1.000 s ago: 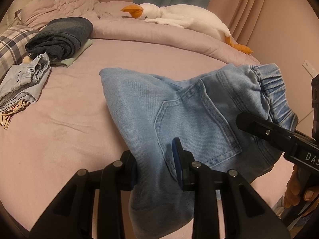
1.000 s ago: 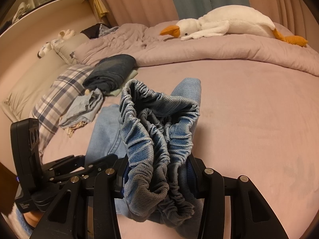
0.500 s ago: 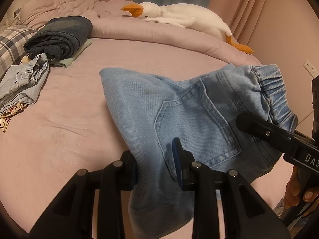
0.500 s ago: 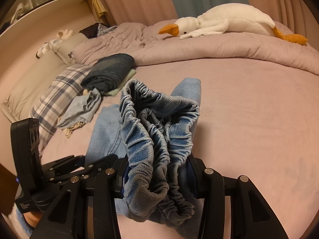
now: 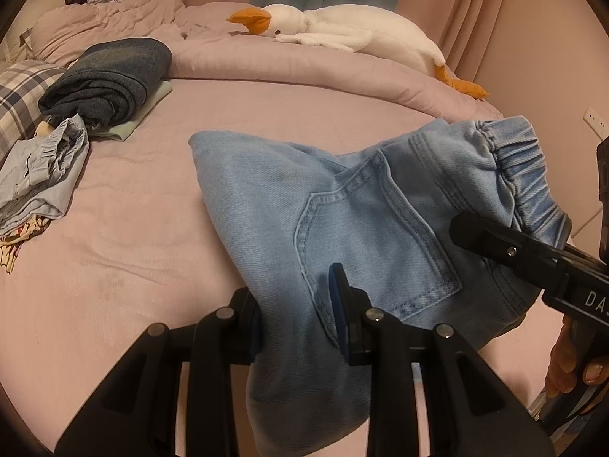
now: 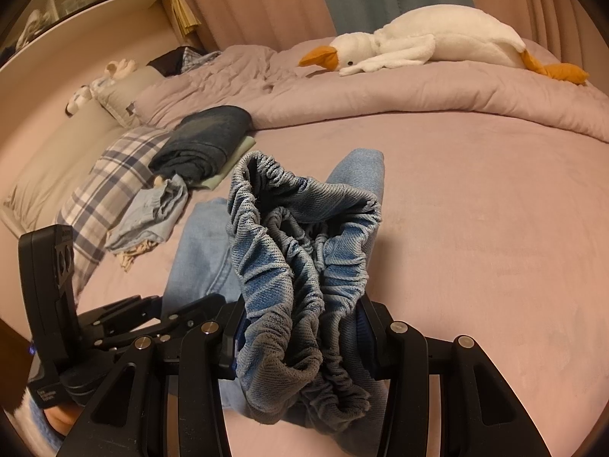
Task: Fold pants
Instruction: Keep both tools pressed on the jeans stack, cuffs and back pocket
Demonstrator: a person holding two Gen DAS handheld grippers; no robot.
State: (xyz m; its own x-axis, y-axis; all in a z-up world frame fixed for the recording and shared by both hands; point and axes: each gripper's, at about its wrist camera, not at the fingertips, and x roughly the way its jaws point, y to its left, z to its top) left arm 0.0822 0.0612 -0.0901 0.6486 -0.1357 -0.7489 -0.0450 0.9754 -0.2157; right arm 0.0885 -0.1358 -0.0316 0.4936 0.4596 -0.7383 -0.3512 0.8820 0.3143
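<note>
So there's one pair of light blue denim pants [image 5: 342,221] on the pink bed [image 5: 125,266], already doubled over. In the left wrist view its long axis runs from the folded end at about 10 o'clock to the elastic waistband [image 5: 521,175] out at 3 o'clock, back pocket facing up. The waistband end is lifted off the sheet while the far folded end lies flat on it.

Two grippers, both clamped on the denim. The left gripper [image 5: 297,323] has its jaws pinched narrow on the fabric edge just below the pocket, at 6 o'clock in its own view. The right gripper [image 6: 300,335] has its jaws squeezed on the bunched waistband, which bulges up and fills the middle of the right wrist view, hiding a good part of the pants behind it. The right one also shows up in the left view at 4 o'clock, with a bit of the person's hand [image 5: 571,365] under it.

Other stuff: one white plush goose [image 5: 342,34] with an orange beak lying at 12 o'clock on the rolled-up duvet [image 5: 289,64]. One folded dark blue garment [image 5: 110,76] at 10 o'clock sitting on a pale green cloth [image 5: 133,122], and just beside it a crumpled light blue piece [image 5: 42,175] at 9 o'clock. One plaid pillow [image 6: 110,186] next to those. All of that is well apart from the pants; nothing sits between the pants and the open sheet.
</note>
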